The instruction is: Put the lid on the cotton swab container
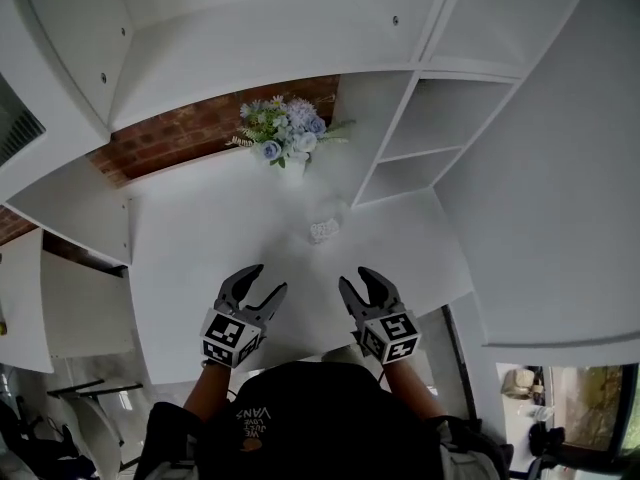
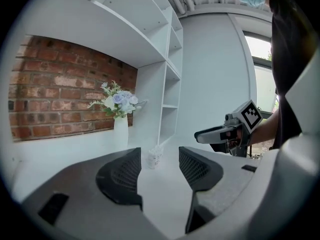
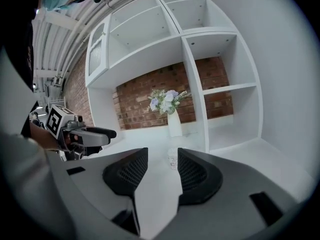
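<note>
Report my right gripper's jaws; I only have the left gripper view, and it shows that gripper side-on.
Observer: The right gripper view shows the right gripper with its jaws apart and nothing gripped between the pads.
Operator: Now place the container against both grippers.
Observer: In the head view the cotton swab container stands on the white table ahead of the left gripper and the right one, roughly midway between them, touched by neither.

Small pale cotton swab container (image 1: 323,231) stands upright on the white table (image 1: 200,258).
</note>
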The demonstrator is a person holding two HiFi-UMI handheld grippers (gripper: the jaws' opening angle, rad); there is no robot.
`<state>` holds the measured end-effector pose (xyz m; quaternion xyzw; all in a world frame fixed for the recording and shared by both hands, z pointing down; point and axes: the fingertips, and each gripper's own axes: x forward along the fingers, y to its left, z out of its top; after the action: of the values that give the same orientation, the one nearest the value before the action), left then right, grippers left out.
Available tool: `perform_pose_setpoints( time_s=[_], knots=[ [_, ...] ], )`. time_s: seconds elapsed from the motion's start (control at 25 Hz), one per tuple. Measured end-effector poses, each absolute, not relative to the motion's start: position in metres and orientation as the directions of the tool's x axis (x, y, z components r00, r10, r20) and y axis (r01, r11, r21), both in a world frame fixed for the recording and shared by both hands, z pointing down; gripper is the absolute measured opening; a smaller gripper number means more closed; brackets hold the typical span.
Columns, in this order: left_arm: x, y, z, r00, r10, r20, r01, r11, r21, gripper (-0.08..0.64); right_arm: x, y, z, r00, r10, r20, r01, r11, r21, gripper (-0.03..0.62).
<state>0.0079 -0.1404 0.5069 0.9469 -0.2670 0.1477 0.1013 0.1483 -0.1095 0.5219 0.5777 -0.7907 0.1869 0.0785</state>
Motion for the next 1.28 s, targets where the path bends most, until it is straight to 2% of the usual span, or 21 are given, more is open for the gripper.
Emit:
perform_pose_setpoints(
  time_s=[0.64,0.88,1.28],
  knots=[
    [0.077,-0.192,0.533,0.757,-0.504,0.417,-0.535,-0.844,-0.048,0.251,0.192,-0.179,0.567,-0.496,-0.768,0.406,-0.861,0.495,-0.115,0.164],
    [0.1,-0.204,0.551,0.774,-0.439,0.457,-0.465,-0.883,-0.062,0.283,0.192,-0.196,0.593,-0.541,-0.711,0.45,-0.821,0.561,-0.102,0.181],
    [0.114,-0.228,0.585,0.757,-0.385,0.528,-0.409,-0.909,-0.075,0.291,0.178,-0.212,0.627,-0.601,-0.628,0.493,-0.764,0.632,-0.127,0.191]
  ],
)
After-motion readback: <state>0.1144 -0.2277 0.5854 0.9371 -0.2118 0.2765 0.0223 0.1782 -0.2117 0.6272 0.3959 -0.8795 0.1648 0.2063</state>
